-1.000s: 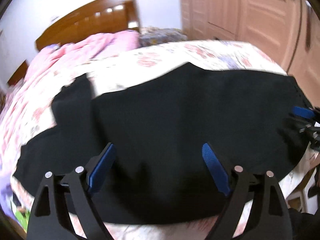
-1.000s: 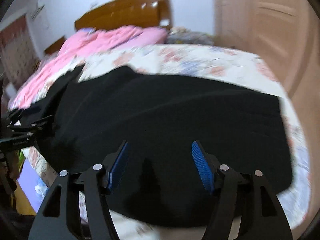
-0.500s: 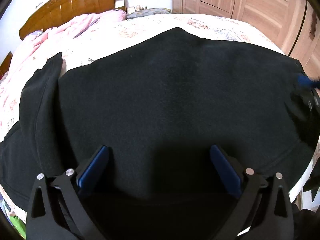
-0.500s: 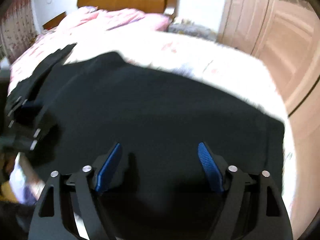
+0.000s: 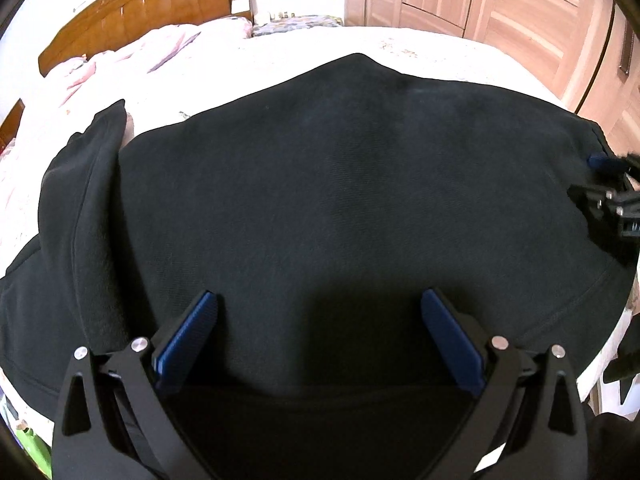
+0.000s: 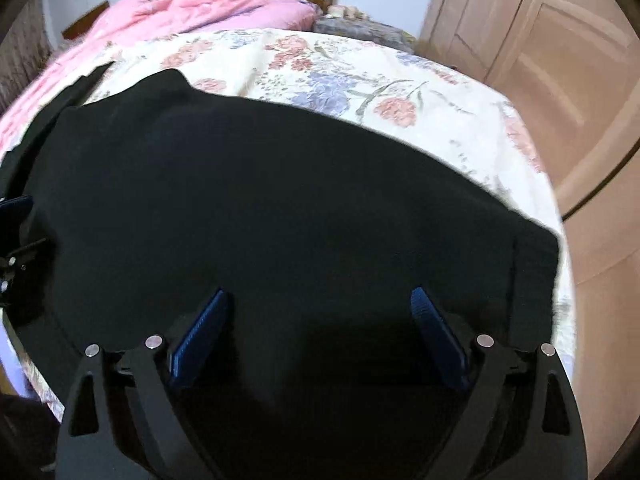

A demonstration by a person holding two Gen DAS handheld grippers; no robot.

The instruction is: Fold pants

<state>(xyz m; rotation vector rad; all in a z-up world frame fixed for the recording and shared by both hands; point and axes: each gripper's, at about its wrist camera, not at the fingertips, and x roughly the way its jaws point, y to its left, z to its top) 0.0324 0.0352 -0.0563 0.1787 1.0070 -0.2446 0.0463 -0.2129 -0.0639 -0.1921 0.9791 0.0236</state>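
Black pants (image 5: 340, 184) lie spread flat across the bed, also in the right wrist view (image 6: 260, 200). One leg (image 5: 84, 200) lies folded along the left side. My left gripper (image 5: 318, 304) is open, its blue pads low over the near edge of the pants, holding nothing. My right gripper (image 6: 318, 304) is open and empty over the pants' near edge further right. It shows at the right edge of the left wrist view (image 5: 612, 188); the left gripper shows at the left edge of the right wrist view (image 6: 14, 236).
The bed has a floral sheet (image 6: 340, 68) and a pink quilt (image 6: 192, 4) by the wooden headboard (image 5: 136, 12). Wooden wardrobe doors (image 6: 540, 60) stand to the right. The bed's near edge lies just below the pants.
Both grippers have moved lower and closer over the pants, which now fill more of each view. Both stay open.
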